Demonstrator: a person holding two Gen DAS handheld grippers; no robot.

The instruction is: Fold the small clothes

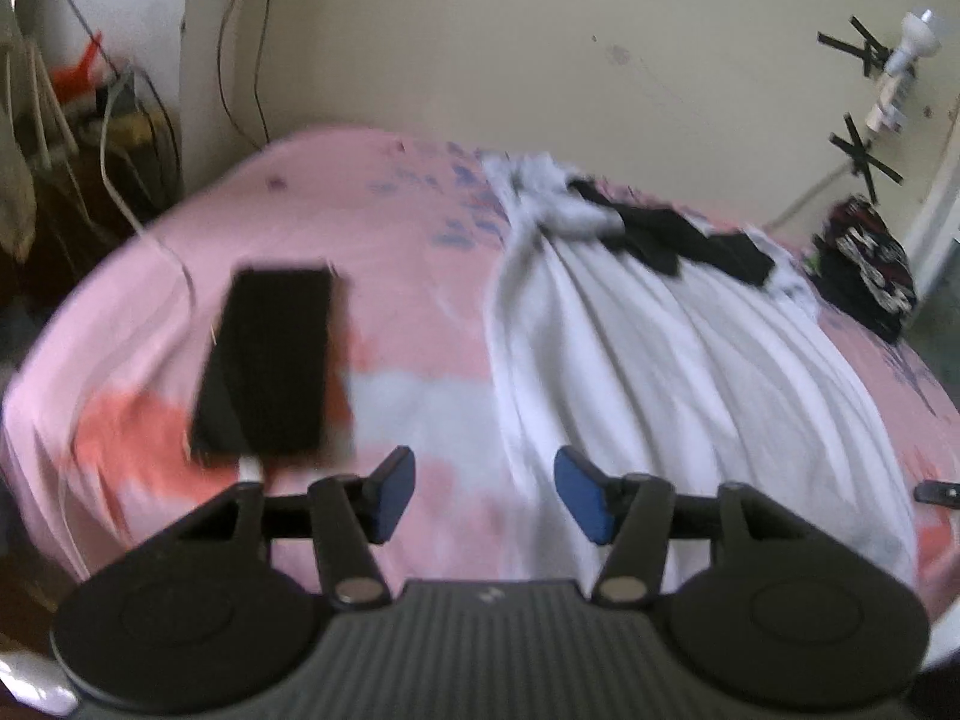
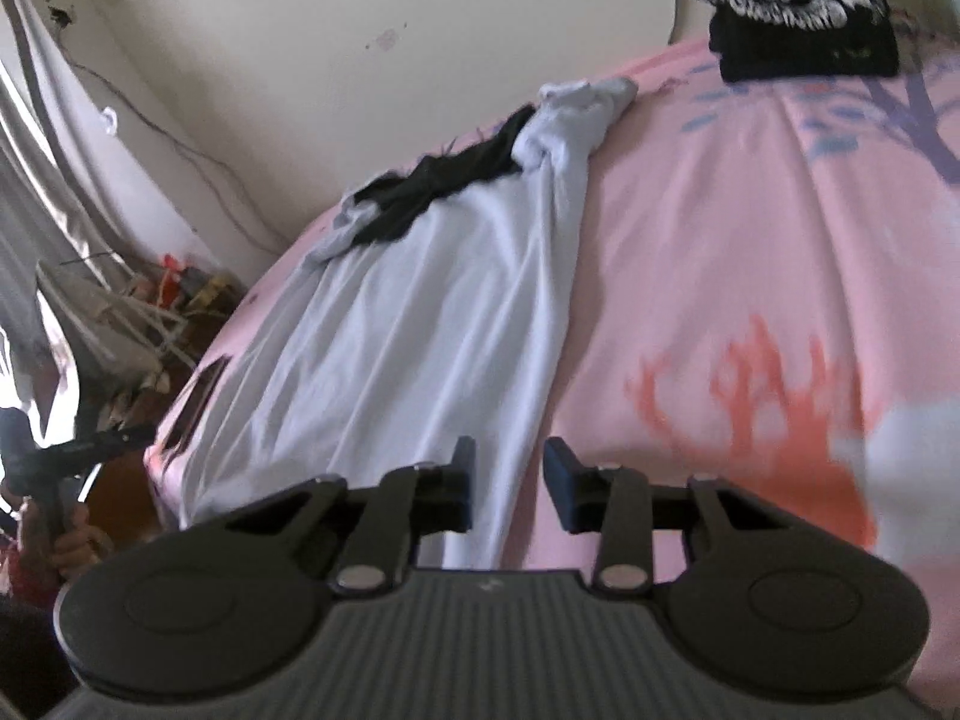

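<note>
A white garment (image 1: 660,330) lies stretched out lengthwise on the pink bed sheet (image 1: 390,228), with a small black garment (image 1: 678,240) on its far end. In the right wrist view the white garment (image 2: 420,324) runs from the far edge of the bed toward me, the black garment (image 2: 444,180) near its top. My left gripper (image 1: 485,495) is open and empty, just above the garment's near left edge. My right gripper (image 2: 509,489) is open and empty over the garment's near right edge.
A black phone (image 1: 270,360) on a white cable lies on the sheet at left. A folded dark patterned pile (image 1: 870,264) sits at the far right of the bed, also in the right wrist view (image 2: 798,6). Wall behind; clutter and cables beside the bed at left (image 1: 90,120).
</note>
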